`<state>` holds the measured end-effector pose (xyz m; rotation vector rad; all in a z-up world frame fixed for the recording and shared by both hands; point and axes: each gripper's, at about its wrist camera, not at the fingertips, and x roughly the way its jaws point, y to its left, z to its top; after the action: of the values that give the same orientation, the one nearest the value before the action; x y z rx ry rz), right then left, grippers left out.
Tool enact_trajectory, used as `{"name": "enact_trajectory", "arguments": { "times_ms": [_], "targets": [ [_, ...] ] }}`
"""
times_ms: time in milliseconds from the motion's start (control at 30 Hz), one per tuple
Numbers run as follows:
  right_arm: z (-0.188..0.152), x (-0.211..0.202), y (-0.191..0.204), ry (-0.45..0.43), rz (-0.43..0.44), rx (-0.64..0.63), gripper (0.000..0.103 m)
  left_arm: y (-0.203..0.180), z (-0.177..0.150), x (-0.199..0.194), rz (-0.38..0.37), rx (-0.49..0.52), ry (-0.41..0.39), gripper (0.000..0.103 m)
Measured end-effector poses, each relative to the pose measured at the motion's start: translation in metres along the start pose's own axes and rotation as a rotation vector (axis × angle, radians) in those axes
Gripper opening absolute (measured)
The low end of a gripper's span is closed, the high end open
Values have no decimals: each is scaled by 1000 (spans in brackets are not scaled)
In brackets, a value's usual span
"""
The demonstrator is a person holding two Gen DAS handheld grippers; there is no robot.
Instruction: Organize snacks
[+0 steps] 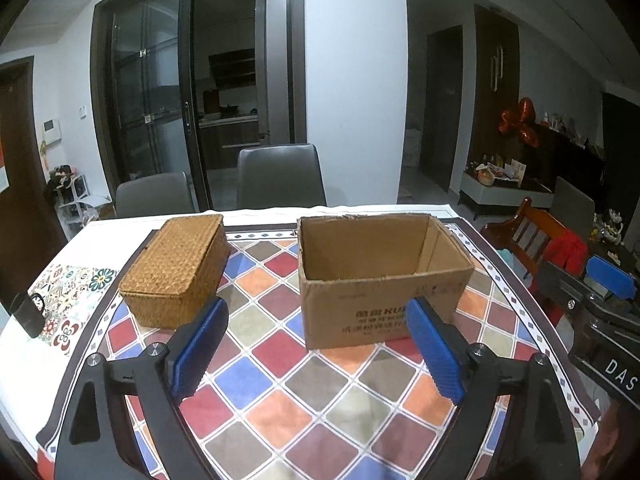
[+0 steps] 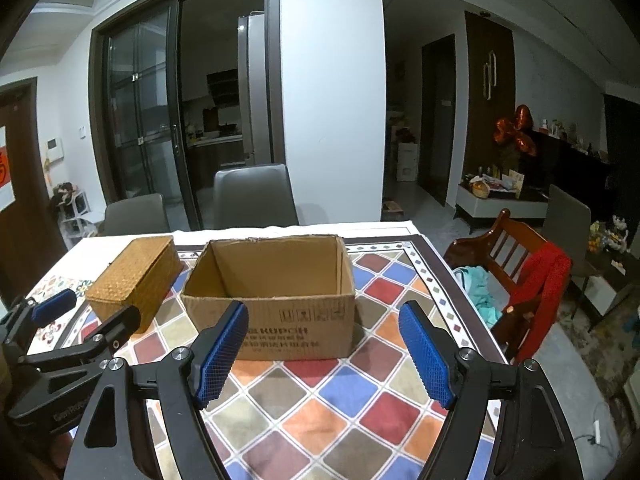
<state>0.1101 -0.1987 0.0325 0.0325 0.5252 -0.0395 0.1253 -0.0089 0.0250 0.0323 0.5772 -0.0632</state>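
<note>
An open cardboard box (image 1: 384,280) stands on the table, flaps gone; what I see of its inside is bare. It also shows in the right wrist view (image 2: 276,300). Left of it sits a woven wicker basket (image 1: 176,268) with its lid closed, also in the right wrist view (image 2: 134,280). My left gripper (image 1: 316,320) is open and empty, held above the table just in front of both containers. My right gripper (image 2: 322,324) is open and empty in front of the box. No snacks are visible.
The table carries a checked cloth (image 1: 280,380) in many colours. Grey chairs (image 1: 280,176) stand at the far side. A wooden chair (image 2: 516,264) with red and teal clothes stands at the right. A small black object (image 1: 28,314) sits at the table's left edge.
</note>
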Motion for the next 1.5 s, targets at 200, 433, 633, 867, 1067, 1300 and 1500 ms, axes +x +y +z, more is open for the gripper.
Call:
{"name": "enact_trajectory", "arguments": {
  "times_ms": [200, 433, 633, 867, 1067, 1300, 1500],
  "targets": [
    [-15, -16, -3, -4, -5, 10, 78, -2, -15, -17, -8, 6, -4, 91],
    [-33, -35, -3, -8, -7, 7, 78, 1, -33, -35, -11, 1, -1, 91],
    [-41, -49, 0, -13, -8, 2, 78, 3, -44, -51, -15, -8, -4, 91],
    [-53, -68, 1, -22, -8, 10, 78, 7, -56, -77, -17, -15, -17, 91],
    [-65, -84, 0, -30, -14, 18, 78, 8, -69, -95, -16, -8, -21, 92],
    [-77, -108, 0, -34, -17, 14, 78, 9, -86, -110, -12, -8, -7, 92],
    [-88, -124, -2, -27, -22, 6, 78, 9, -101, -122, -13, -10, 6, 92]
  ]
}}
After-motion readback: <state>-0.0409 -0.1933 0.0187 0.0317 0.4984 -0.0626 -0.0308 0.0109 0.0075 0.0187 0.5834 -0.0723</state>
